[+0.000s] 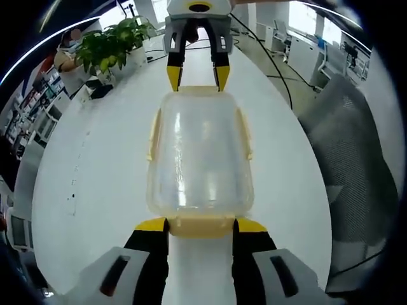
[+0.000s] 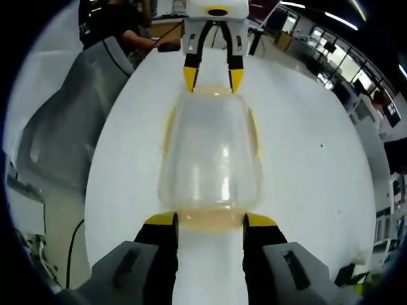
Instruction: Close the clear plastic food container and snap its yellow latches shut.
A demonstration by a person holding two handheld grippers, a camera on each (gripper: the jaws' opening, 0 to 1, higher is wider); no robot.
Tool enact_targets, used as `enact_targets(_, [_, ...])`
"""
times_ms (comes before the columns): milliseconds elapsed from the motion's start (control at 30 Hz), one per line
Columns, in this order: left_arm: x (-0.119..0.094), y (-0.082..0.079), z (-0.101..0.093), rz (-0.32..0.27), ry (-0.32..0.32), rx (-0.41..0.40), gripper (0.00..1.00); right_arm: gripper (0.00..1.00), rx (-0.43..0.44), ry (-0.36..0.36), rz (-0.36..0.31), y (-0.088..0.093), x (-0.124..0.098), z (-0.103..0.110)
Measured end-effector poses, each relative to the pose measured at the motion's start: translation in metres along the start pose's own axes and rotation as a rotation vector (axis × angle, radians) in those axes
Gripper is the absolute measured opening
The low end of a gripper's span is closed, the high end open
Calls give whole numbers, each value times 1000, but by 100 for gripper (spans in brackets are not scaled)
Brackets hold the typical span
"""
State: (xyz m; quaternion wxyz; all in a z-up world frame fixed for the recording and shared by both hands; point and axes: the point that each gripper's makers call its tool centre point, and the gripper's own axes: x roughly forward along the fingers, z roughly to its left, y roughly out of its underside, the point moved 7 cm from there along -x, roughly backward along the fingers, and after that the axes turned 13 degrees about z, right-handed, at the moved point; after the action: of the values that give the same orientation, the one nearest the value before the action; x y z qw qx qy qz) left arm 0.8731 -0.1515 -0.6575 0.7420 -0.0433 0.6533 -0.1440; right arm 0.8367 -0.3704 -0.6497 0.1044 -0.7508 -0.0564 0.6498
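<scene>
A clear plastic container (image 1: 200,152) with its lid on lies lengthwise on the white table (image 1: 76,184), with yellow latches (image 1: 152,136) along its sides. My left gripper (image 1: 201,224) stands open at the near end, its yellow tips on either side of the end latch (image 1: 200,227). At the far end the right gripper (image 1: 198,79) faces it, jaws apart at the rim. In the right gripper view the same container (image 2: 210,159) stretches away from my right gripper (image 2: 210,221), open around the near latch (image 2: 210,222). The left gripper (image 2: 213,79) stands opposite.
A potted plant (image 1: 111,44) stands at the table's far left, and a grey mesh chair (image 1: 356,146) is beside the right edge. In the right gripper view a grey chair (image 2: 57,127) is on the left, with a person in dark clothing (image 2: 121,19) behind it.
</scene>
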Motion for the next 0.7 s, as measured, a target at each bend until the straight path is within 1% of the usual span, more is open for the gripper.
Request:
enact_targets(200, [4,-8,2,-5,-4,6,33,36,0,5,14,9,2,0])
enact_targets(700, [8,-11,-1,-3,17,-1,33,36,7,-3,18,14,5,3])
